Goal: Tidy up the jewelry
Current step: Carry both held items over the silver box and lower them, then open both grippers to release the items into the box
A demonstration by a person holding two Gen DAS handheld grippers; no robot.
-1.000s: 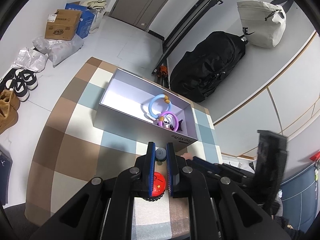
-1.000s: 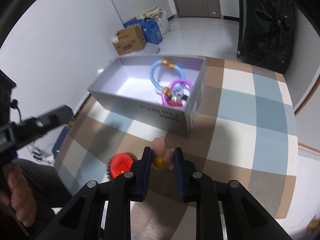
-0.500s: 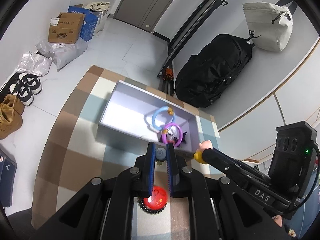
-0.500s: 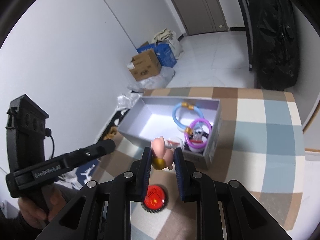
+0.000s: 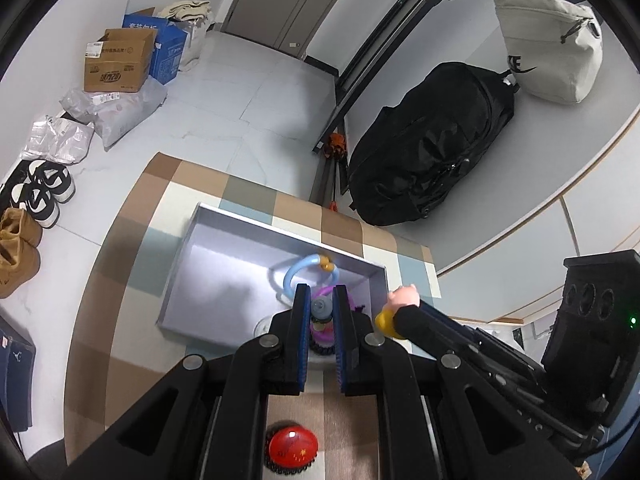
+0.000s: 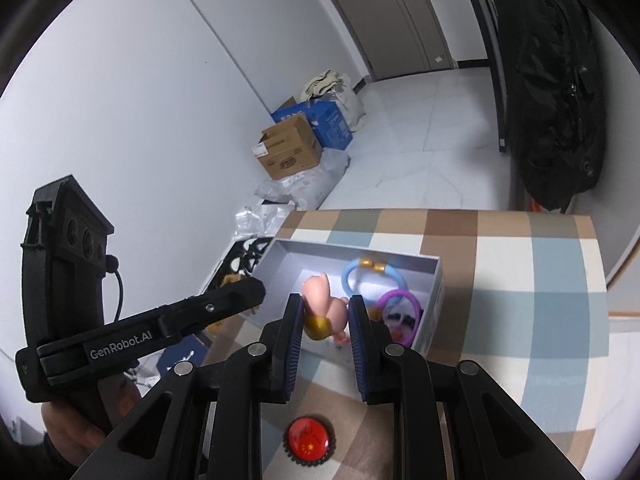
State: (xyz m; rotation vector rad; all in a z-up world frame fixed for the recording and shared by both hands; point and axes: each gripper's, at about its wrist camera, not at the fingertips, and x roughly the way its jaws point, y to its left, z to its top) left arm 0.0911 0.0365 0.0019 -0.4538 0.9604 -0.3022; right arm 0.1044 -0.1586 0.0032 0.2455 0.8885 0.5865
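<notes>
A grey open box [image 5: 224, 240] [image 6: 436, 280] sits on the checked table and holds a blue ring [image 5: 298, 270] [image 6: 360, 270] and a purple ring [image 6: 400, 300]. My left gripper [image 5: 321, 312] is shut on a small grey-blue charm [image 5: 321, 309] and holds it above the box's near right corner. My right gripper [image 6: 323, 320] is shut on a pink and gold piglet charm [image 6: 322, 306] [image 5: 400, 302] above the box's near edge. A red badge [image 5: 292, 446] [image 6: 309, 439] lies on the table below both grippers.
The checked table [image 5: 132, 280] ends close behind the box. On the floor beyond are cardboard boxes [image 5: 118, 60], plastic bags, shoes [image 5: 44, 188] and a black bag [image 5: 428, 140] against the wall. The left gripper's body [image 6: 120, 332] reaches in from the left in the right wrist view.
Both grippers have risen from the table with their charms and moved forward over the box. The red badge has stayed on the table.
</notes>
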